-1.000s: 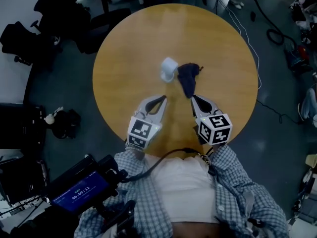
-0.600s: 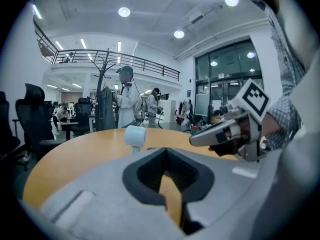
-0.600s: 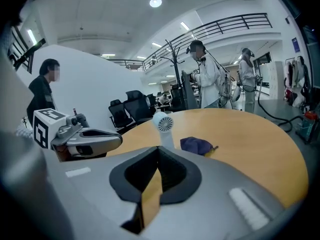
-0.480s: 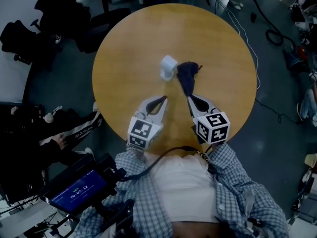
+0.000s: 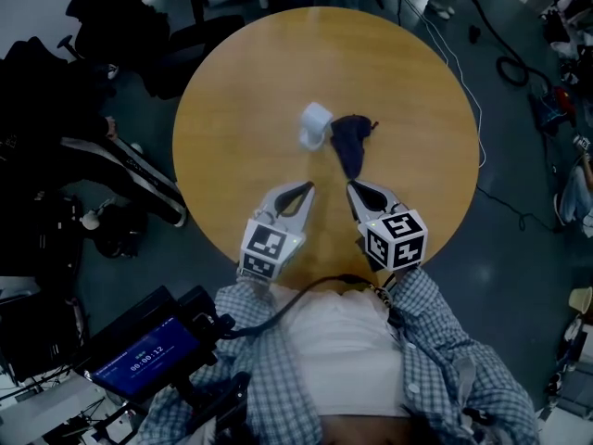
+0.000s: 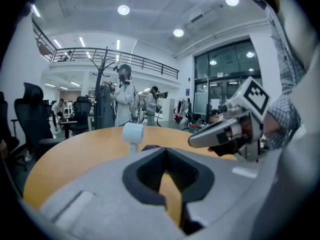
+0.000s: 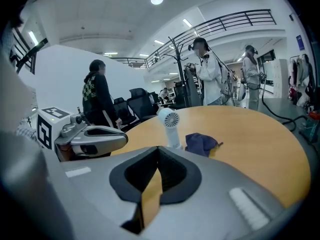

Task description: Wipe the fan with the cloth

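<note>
A small white fan (image 5: 315,125) stands near the middle of the round wooden table (image 5: 241,82), with a crumpled dark blue cloth (image 5: 350,143) just to its right. My left gripper (image 5: 306,187) hovers over the table's near part, shut and empty, pointing toward the fan. Beside it my right gripper (image 5: 353,187) is also shut and empty, its tips just short of the cloth's near end. The left gripper view shows the fan (image 6: 133,134) ahead and the right gripper (image 6: 225,132) alongside. From the right gripper view, the fan (image 7: 170,121) and cloth (image 7: 201,143) lie straight ahead.
A person in dark clothes with a striped sleeve (image 5: 139,172) stands close to the table's left edge. Office chairs (image 5: 176,35) sit at the far left and cables (image 5: 505,58) run over the floor at right. Other people (image 7: 207,71) stand beyond the table by a coat rack.
A person has come in along the table's left side and moved up toward the chairs. Both grippers have stayed nearly still and shut; fan and cloth have not moved.
</note>
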Demonstrator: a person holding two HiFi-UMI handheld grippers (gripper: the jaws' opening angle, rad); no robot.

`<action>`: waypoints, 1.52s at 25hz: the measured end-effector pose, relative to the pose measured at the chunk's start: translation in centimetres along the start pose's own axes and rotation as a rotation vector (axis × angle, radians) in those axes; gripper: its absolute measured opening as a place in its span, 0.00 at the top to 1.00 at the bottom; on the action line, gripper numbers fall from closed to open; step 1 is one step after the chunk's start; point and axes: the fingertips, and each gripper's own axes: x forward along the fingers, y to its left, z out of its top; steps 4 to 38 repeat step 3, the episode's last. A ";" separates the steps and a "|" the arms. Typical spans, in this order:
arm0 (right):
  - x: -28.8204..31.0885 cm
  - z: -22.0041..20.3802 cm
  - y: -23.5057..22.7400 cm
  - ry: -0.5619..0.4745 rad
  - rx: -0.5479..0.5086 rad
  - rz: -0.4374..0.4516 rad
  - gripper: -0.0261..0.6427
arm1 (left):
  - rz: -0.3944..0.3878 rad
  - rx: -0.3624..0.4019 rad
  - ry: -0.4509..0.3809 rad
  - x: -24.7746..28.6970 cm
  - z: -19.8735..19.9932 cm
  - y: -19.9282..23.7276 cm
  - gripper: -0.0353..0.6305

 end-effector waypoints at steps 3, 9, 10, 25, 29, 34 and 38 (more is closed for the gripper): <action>0.0 -0.5 0.5 0.011 0.002 0.006 0.96 | -0.002 -0.001 0.005 -0.2 -0.2 -0.1 0.95; 0.0 -0.5 0.5 0.011 0.002 0.006 0.96 | -0.002 -0.001 0.005 -0.2 -0.2 -0.1 0.95; 0.0 -0.5 0.5 0.011 0.002 0.006 0.96 | -0.002 -0.001 0.005 -0.2 -0.2 -0.1 0.95; 0.0 -0.5 0.5 0.011 0.002 0.006 0.96 | -0.002 -0.001 0.005 -0.2 -0.2 -0.1 0.95; 0.0 -0.5 0.5 0.011 0.002 0.006 0.96 | -0.002 -0.001 0.005 -0.2 -0.2 -0.1 0.95; 0.0 -0.5 0.5 0.011 0.002 0.006 0.96 | -0.002 -0.001 0.005 -0.2 -0.2 -0.1 0.95; 0.0 -0.5 0.5 0.011 0.002 0.006 0.96 | -0.002 -0.001 0.005 -0.2 -0.2 -0.1 0.95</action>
